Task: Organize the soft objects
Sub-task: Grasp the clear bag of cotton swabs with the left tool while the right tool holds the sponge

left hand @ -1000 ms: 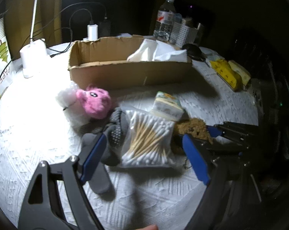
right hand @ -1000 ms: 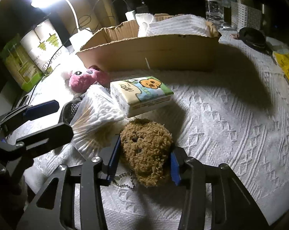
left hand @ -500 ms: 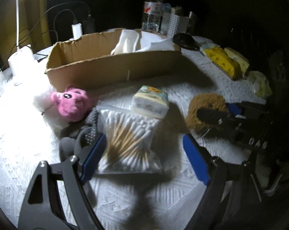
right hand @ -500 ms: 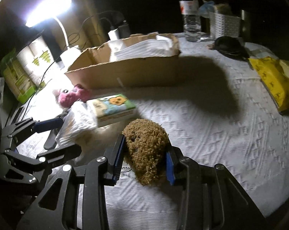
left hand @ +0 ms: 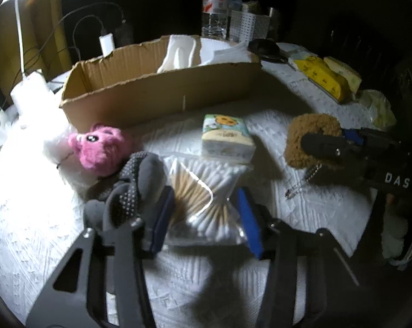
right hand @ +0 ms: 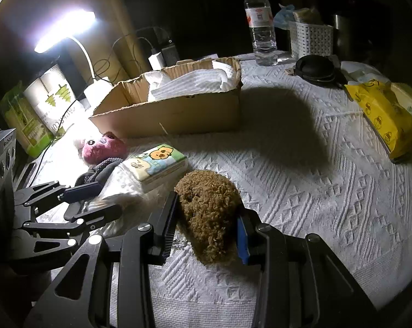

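My right gripper (right hand: 207, 227) is shut on a brown fuzzy plush (right hand: 207, 210) and holds it above the white cloth; it also shows in the left wrist view (left hand: 309, 142), with its bead chain dangling. My left gripper (left hand: 206, 218) has its pads on both sides of a clear bag of cotton swabs (left hand: 206, 194), closing on it. A grey dotted glove (left hand: 134, 186) lies by the left finger. A pink plush (left hand: 99, 147) and a tissue pack (left hand: 225, 136) lie in front of the cardboard box (left hand: 162, 95), which holds white paper towels (right hand: 189, 82).
A water bottle (right hand: 260, 24), a white basket (right hand: 311, 39) and a black round case (right hand: 315, 71) stand behind the box. Yellow packs (right hand: 383, 114) lie at the right. A lamp (right hand: 63, 30), a charger with cables (left hand: 107, 43) and paper rolls (right hand: 50, 101) are at the left.
My right gripper has lifted the brown plush off the cloth and drawn it right and up. My left gripper has moved onto the cotton swab bag and narrowed around it.
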